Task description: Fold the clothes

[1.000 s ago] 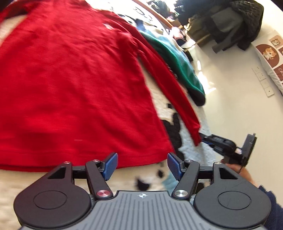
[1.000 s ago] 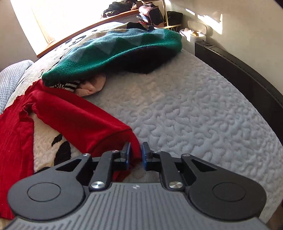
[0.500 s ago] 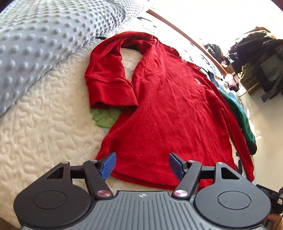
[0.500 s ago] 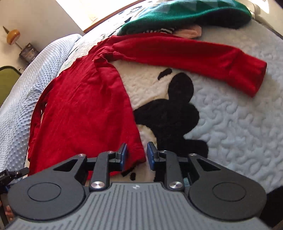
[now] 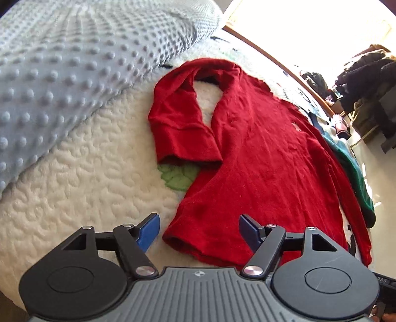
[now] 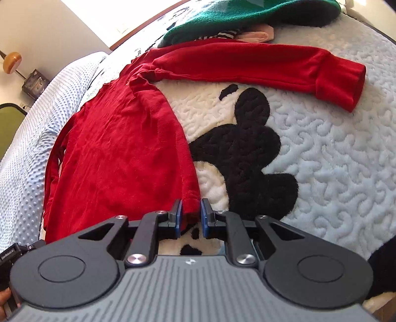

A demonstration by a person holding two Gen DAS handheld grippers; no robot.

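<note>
A red long-sleeved shirt (image 5: pixel 259 161) lies flat on the bed, hem toward me. Its left sleeve (image 5: pixel 178 128) is bent back beside the body, and its right sleeve (image 6: pixel 247 64) stretches out sideways. My left gripper (image 5: pixel 199 230) hovers at the hem's left corner. Its jaws are wide and opening, with the corner lying between them untouched. My right gripper (image 6: pixel 190 218) is at the hem's right corner. Its jaws are narrow and closing, with the red corner between the blue pads (image 6: pixel 178 218).
The bed has a white quilted cover (image 6: pixel 334 161) with a black cartoon patch (image 6: pixel 242 153). A grey dotted blanket (image 5: pixel 61 62) is heaped at the left. A green garment (image 6: pixel 247 17) lies beyond the shirt, and dark clothes (image 5: pixel 366 81) are piled off the bed.
The left gripper slid left along the hem to its left corner and its jaws widened. The right gripper left the sleeve cuff and moved to the hem's right corner, where its jaws narrowed.
</note>
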